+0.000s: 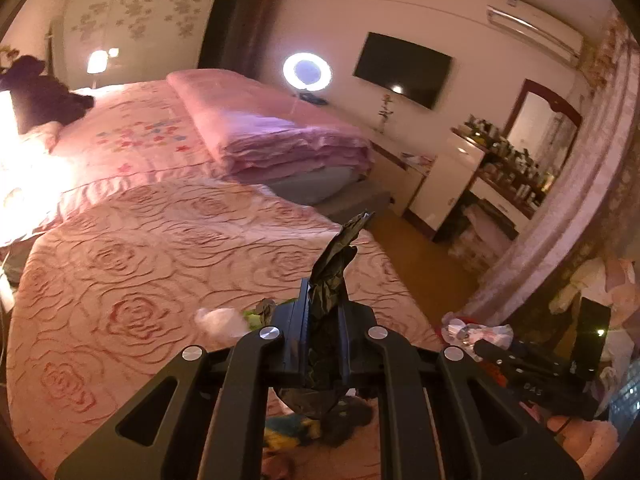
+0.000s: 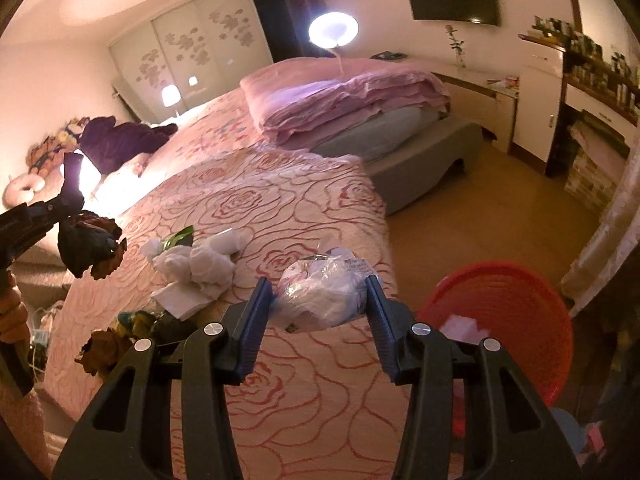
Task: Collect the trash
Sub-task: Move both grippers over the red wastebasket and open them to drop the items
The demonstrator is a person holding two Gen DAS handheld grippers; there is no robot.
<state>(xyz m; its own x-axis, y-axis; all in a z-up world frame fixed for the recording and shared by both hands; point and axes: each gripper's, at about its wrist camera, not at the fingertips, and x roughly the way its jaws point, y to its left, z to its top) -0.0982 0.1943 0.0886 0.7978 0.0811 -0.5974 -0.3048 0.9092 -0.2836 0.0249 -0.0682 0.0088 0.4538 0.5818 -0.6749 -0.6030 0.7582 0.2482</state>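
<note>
My left gripper [image 1: 325, 308] is shut on a dark crumpled wrapper [image 1: 334, 264] that sticks up between its fingers, above the rose-patterned bedspread [image 1: 140, 264]. From the right wrist view the same wrapper [image 2: 90, 248] hangs at the left edge under the left gripper [image 2: 74, 204]. My right gripper [image 2: 320, 292] is shut on a clear plastic bag with white stuffing [image 2: 324, 288], held above the bed. The right gripper [image 1: 480, 340] with that bag [image 1: 476, 330] also shows at the right of the left wrist view. Crumpled white tissues [image 2: 196, 268] and a green leaf [image 2: 178, 238] lie on the bedspread.
A red basket [image 2: 500, 320] stands on the floor right of the bed, with paper inside. More wrappers [image 2: 120, 336] lie at the bed's near left edge. A folded pink quilt [image 2: 344, 96], a ring light [image 2: 333, 29] and a dressing table [image 1: 500, 176] are farther off.
</note>
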